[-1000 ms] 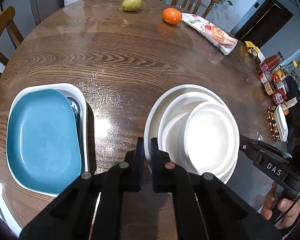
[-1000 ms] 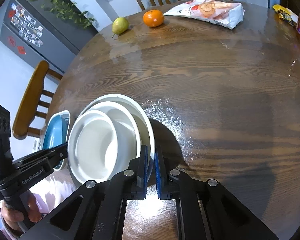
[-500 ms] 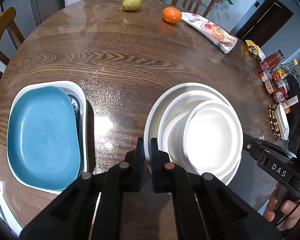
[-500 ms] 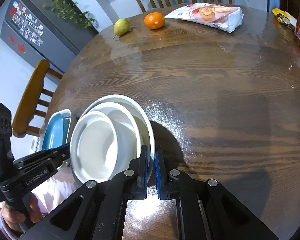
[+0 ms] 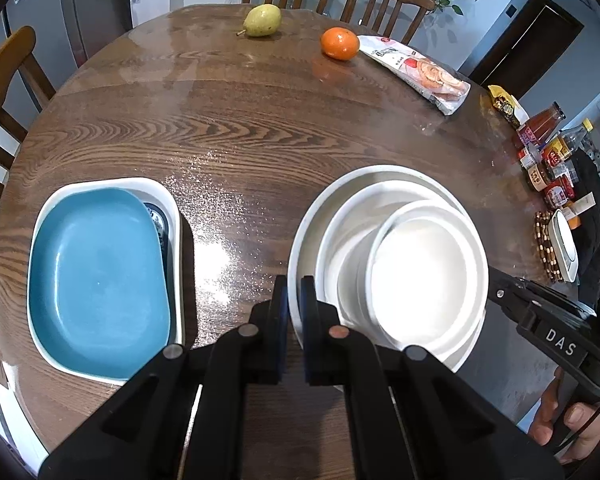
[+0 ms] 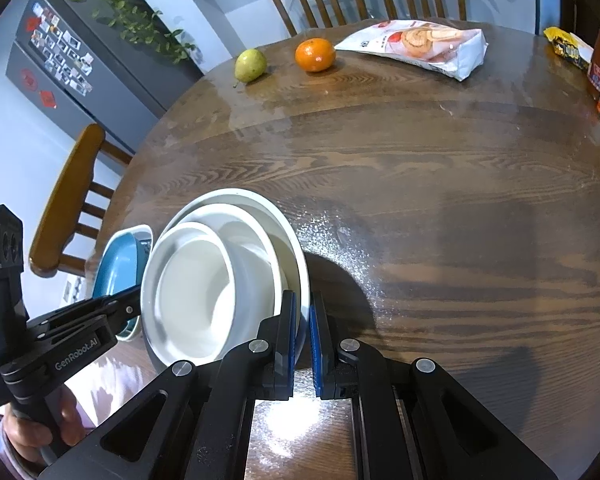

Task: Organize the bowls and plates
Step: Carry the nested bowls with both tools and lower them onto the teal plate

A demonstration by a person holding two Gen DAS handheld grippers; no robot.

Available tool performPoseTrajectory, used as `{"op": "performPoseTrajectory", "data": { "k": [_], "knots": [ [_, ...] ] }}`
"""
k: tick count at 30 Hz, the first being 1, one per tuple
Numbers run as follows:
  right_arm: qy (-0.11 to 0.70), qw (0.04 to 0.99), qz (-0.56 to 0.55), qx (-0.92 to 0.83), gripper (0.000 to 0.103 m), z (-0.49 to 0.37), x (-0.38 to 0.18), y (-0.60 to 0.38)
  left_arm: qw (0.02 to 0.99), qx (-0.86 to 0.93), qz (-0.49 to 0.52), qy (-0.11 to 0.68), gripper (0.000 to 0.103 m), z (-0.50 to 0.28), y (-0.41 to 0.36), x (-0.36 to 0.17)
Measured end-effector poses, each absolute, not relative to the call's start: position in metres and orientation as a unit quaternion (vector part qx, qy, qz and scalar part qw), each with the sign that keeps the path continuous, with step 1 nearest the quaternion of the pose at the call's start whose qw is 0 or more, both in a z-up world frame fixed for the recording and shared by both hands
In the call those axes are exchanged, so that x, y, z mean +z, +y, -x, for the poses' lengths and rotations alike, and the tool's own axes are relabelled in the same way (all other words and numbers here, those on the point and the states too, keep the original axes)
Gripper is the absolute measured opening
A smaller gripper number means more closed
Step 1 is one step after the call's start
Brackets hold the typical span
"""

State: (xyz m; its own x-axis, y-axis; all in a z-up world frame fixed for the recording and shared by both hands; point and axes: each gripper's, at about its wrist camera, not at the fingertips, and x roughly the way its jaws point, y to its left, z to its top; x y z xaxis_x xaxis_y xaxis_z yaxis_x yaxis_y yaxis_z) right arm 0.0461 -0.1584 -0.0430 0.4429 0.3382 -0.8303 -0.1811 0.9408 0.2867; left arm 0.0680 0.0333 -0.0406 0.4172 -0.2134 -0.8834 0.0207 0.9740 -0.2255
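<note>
We hold the stack of white bowls slightly raised over the round wooden table, barely shifted from a second ago. The left gripper and right gripper each pinch the outermost bowl's rim, ready for placing beside the blue plate.

Two matte black plastic hand-held grippers, the left gripper and right gripper, with round silver pivot screws on angular linkage arms, blue-faced finger pads, white "DAS" and "GenRobot.AI" lettering, and a thin black cable.
</note>
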Motion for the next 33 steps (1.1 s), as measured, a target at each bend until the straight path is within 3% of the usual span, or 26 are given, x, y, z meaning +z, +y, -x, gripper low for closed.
{"op": "performPoseTrajectory", "data": {
  "k": [33],
  "knots": [
    [0.477, 0.858, -0.068, 0.177, 0.01, -0.03, -0.017, -0.139, 0.863, -0.048, 0.097, 0.494, 0.0, -0.045, 0.052, -0.013]
  ]
}}
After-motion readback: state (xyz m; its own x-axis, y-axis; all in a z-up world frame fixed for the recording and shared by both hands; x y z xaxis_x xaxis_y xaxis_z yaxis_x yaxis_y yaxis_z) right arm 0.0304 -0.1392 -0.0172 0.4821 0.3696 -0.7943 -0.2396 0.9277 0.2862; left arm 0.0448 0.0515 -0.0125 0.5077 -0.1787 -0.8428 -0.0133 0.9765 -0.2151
